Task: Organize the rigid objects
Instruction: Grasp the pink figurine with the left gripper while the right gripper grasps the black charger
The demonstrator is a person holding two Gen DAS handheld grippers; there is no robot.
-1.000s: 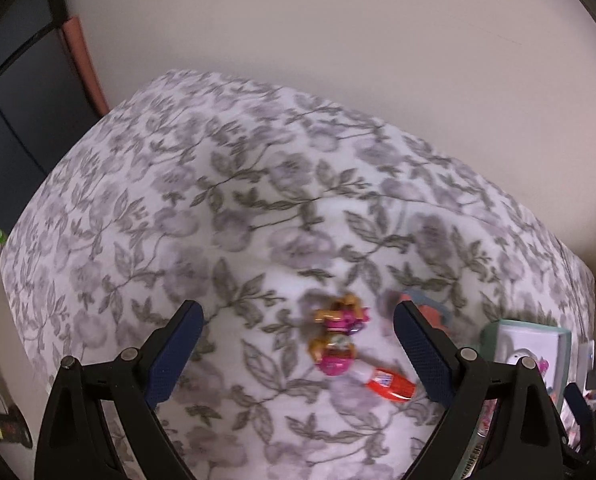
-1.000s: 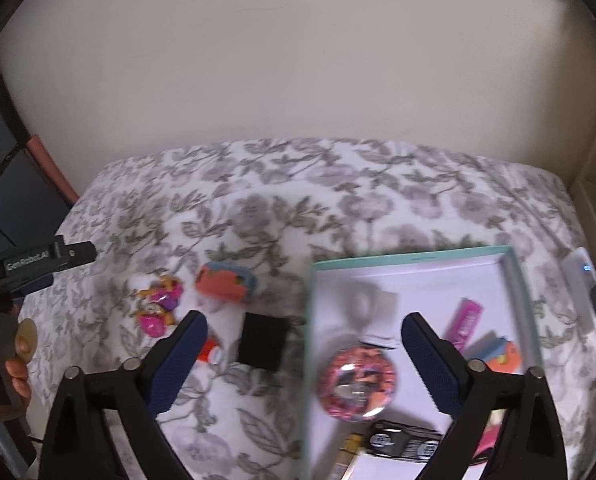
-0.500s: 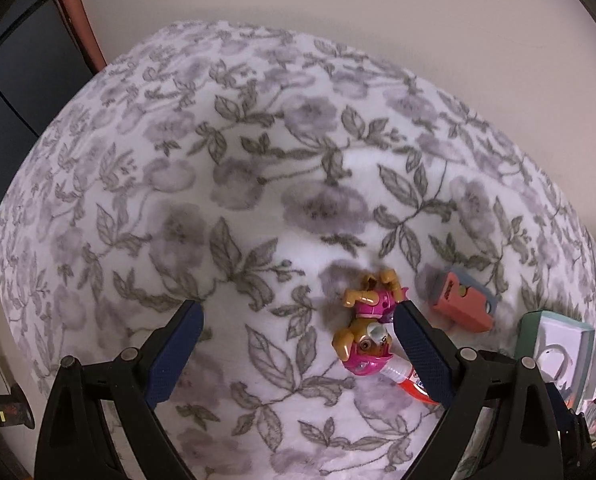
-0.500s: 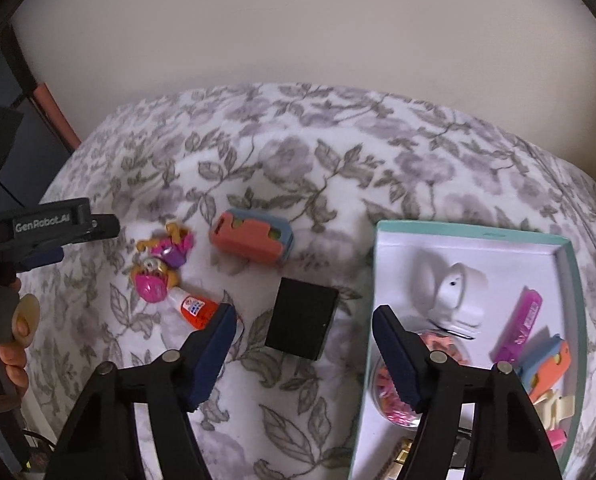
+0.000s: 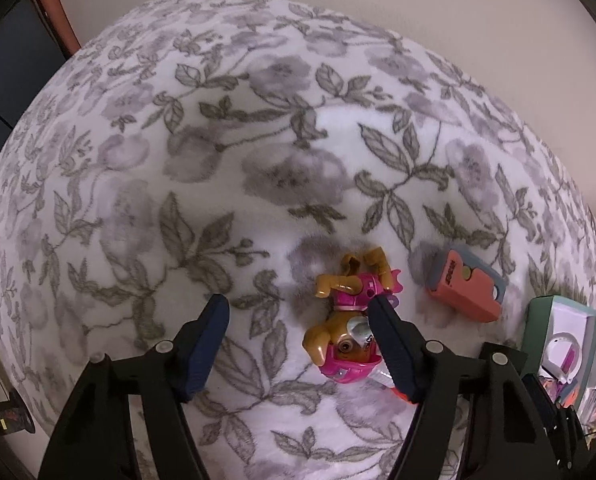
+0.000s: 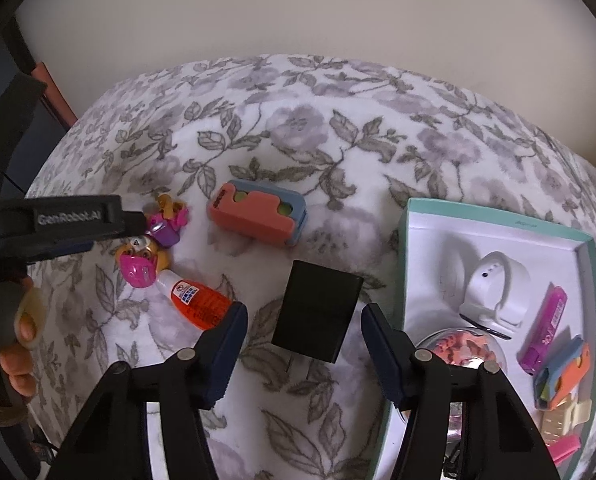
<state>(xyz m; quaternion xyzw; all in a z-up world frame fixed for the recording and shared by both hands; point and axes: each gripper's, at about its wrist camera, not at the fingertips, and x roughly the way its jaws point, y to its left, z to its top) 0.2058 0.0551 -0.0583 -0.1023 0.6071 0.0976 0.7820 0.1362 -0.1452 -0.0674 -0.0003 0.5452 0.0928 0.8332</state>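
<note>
Floral bedding (image 6: 337, 128) carries the loose things, left of the box (image 6: 497, 222) meant for them. My left tool (image 5: 298, 332), closing, has the dog toy (image 5: 347, 316) against its right pad; my right tool (image 6: 303, 324), closing, straddles the black block (image 6: 317, 314), untouched.

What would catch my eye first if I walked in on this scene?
Probably the pink toy puppy figure lying on the floral blanket, next to a small orange bottle. Next, the black box between the right hand-held gripper's closing jaws, and the teal-rimmed tray of trinkets to its right.
</note>
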